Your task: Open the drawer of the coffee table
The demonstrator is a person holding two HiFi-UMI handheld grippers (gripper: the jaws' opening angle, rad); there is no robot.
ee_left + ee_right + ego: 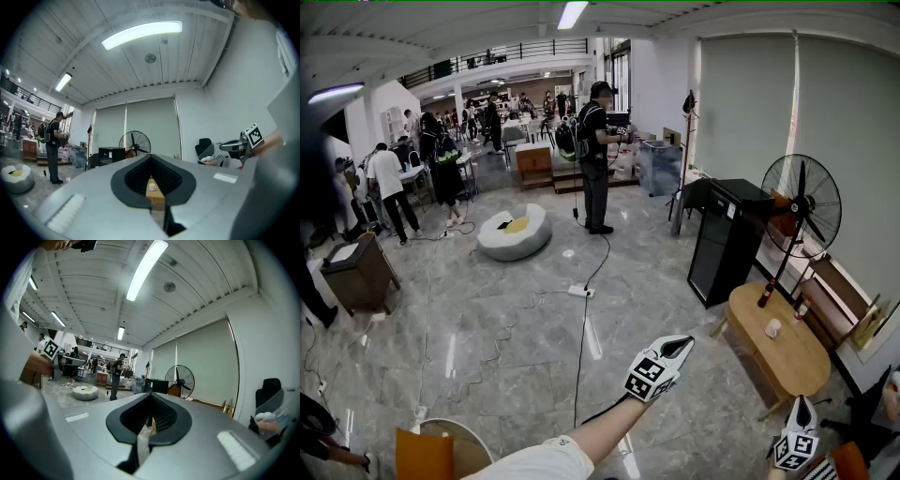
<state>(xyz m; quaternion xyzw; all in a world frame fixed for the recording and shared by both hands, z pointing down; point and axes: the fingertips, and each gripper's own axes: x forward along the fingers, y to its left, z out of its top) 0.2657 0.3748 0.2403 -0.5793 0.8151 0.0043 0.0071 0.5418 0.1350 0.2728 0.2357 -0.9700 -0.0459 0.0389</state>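
Coffee table (787, 361): oval, long axis upper-left to lower-right in head view, cup (773, 328) on top. Left gripper (682, 345) & right gripper (802, 403) both closed, empty.

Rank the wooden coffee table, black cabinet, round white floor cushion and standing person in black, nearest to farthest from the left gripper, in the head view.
From the left gripper:
1. Coffee table, just to its right.
2. Black cabinet, behind the table.
3. White cushion, across the floor, left.
4. Standing person, behind the cushion, farthest back.
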